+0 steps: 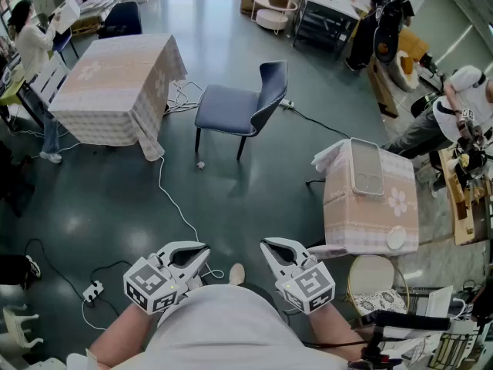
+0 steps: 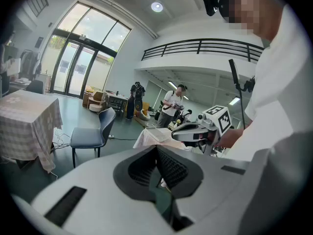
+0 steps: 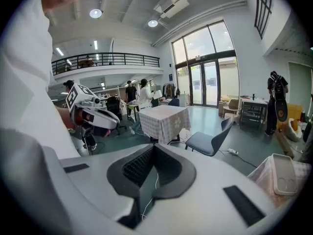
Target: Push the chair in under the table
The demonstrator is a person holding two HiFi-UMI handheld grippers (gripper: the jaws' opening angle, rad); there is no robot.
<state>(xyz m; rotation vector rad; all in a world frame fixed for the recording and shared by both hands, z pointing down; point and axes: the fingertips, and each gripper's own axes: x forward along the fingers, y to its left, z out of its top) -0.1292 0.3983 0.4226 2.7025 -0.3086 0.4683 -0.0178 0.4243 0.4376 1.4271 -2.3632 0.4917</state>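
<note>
The dark blue chair (image 1: 239,106) stands on the floor away from me, to the right of the table with the checked cloth (image 1: 115,83), its seat facing that table. A gap of floor lies between them. Both show in the left gripper view, chair (image 2: 90,133) and table (image 2: 24,126), and in the right gripper view, chair (image 3: 208,141) and table (image 3: 164,121). My left gripper (image 1: 199,251) and right gripper (image 1: 268,247) are held close to my body, far from the chair. Both are shut with nothing in them, as the left gripper view (image 2: 156,148) and right gripper view (image 3: 153,146) show.
A small cloth-covered table (image 1: 370,214) with a white tray (image 1: 367,168) stands near my right. White cables (image 1: 173,199) and a power strip (image 1: 92,290) lie on the floor ahead. A person (image 1: 31,41) stands far left, another (image 1: 454,106) bends at the right.
</note>
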